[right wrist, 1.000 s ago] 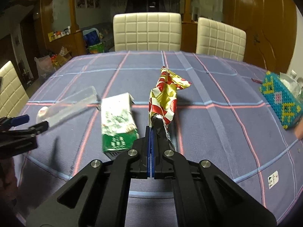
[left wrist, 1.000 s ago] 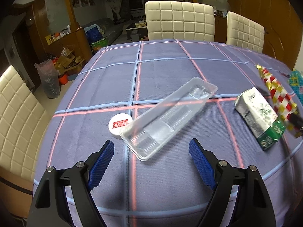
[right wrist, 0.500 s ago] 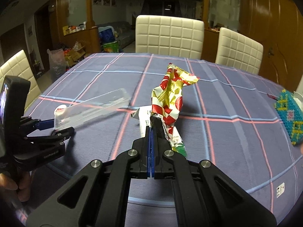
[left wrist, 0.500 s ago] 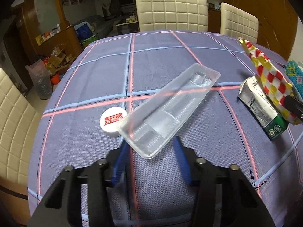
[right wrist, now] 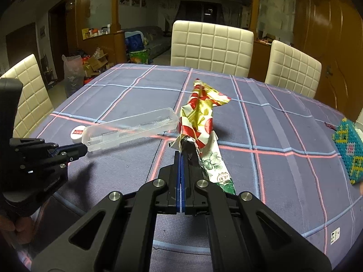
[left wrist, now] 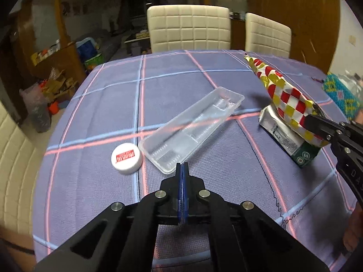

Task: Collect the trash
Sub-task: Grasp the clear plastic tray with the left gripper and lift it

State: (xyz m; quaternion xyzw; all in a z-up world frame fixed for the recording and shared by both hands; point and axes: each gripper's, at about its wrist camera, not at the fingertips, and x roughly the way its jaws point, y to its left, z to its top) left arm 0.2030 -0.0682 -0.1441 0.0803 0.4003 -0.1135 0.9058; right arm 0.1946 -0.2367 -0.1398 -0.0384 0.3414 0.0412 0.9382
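My left gripper (left wrist: 182, 166) is shut on the near rim of a clear plastic tray (left wrist: 192, 129); in the right wrist view the tray (right wrist: 131, 131) hangs lifted off the table from the left gripper (right wrist: 82, 149). My right gripper (right wrist: 182, 153) is shut on a red, gold and white checked wrapper (right wrist: 199, 115), held above the table; it also shows in the left wrist view (left wrist: 285, 99). A white and green carton (left wrist: 290, 140) lies flat on the table under the wrapper. A white round lid with a red label (left wrist: 127, 157) lies beside the tray.
The table has a purple checked cloth (left wrist: 113, 104). A beaded blue, yellow and green tissue box (right wrist: 349, 149) stands at the right. Cream chairs (right wrist: 211, 43) stand at the far side and at the left. A small white tag (right wrist: 335, 234) lies near the right edge.
My left gripper went from wide open to shut on the clear tray's near rim and lifted it. My right gripper lifted the wrapper up over the carton.
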